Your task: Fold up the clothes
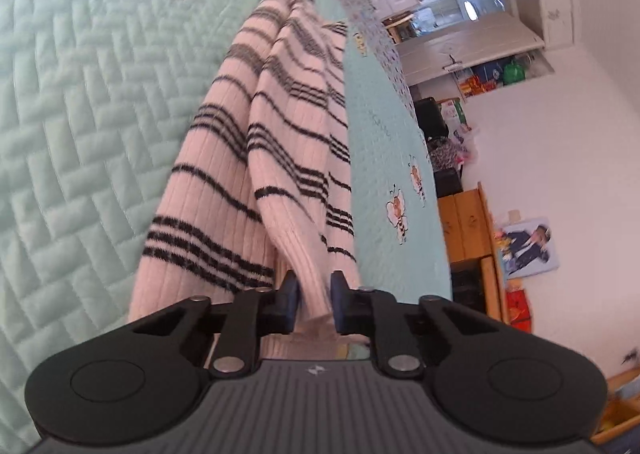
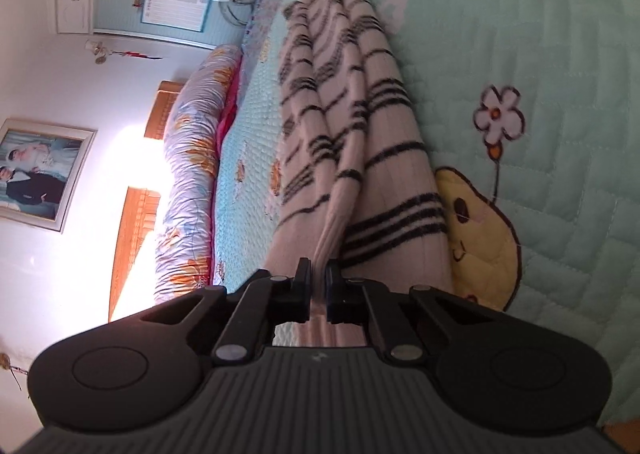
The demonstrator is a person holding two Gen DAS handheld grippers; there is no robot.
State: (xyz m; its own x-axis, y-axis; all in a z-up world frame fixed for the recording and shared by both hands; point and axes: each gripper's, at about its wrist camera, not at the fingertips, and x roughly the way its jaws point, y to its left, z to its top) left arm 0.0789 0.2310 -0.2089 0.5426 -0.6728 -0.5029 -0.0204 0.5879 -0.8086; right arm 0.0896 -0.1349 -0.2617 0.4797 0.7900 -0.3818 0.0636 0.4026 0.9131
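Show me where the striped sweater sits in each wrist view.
Left wrist: sweater runs from centre top down into the left gripper, shut on its ribbed edge.
Right wrist: sweater runs from top centre down into the right gripper, also shut on it.
Shared landmark: the mint quilt.

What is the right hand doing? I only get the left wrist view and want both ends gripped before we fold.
Observer: The right tongs are shut on a ribbed edge of the striped sweater.
Operator: What's beside the sweater there?
Observer: A yellow smiling patch on the quilt, partly under the sweater's edge.
Operator: Anything behind it?
Observer: A rolled floral duvet lies along the wooden headboard.
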